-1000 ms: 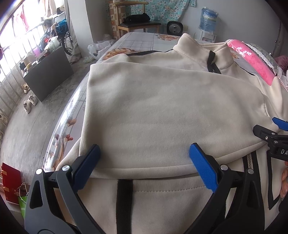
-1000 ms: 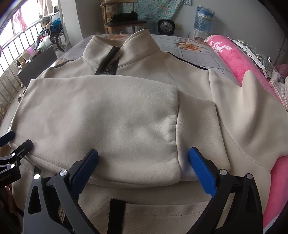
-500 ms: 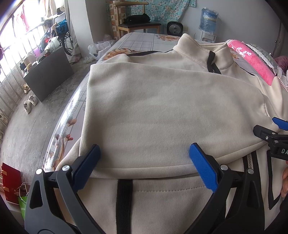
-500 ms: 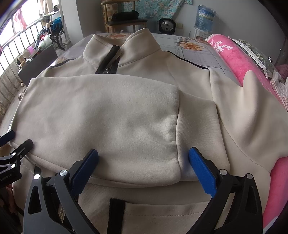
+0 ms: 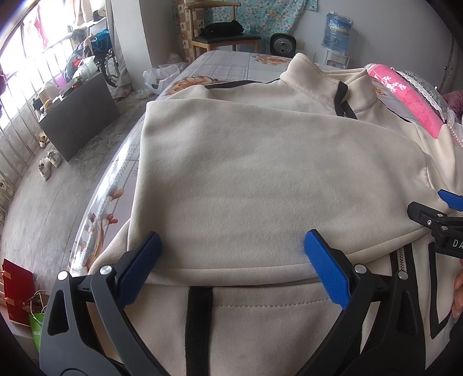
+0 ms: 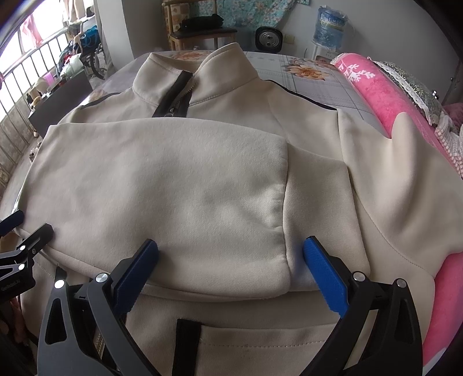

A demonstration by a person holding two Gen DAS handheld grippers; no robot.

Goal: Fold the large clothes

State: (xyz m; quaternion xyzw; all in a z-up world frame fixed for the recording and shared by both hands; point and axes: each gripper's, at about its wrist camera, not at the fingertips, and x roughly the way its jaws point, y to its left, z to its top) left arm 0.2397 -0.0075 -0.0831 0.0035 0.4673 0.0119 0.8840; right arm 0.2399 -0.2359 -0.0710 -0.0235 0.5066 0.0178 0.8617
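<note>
A large cream zip jacket (image 5: 260,179) with black trim lies front up on the bed, collar at the far end; it also shows in the right wrist view (image 6: 179,185). One sleeve is folded across the chest, its cuff (image 6: 283,219) lying near my right gripper. My left gripper (image 5: 233,251) is open, its blue pads over the sleeve's near edge, holding nothing. My right gripper (image 6: 230,259) is open around the cuff end, holding nothing. The other sleeve (image 6: 405,185) drapes onto the pink blanket.
The bed (image 5: 228,63) has a floral sheet. A pink blanket (image 6: 385,95) lies along the right side. Left of the bed is bare floor with a dark cabinet (image 5: 78,115), shoes and bags. A chair (image 5: 222,37) and water bottle (image 5: 338,26) stand at the far wall.
</note>
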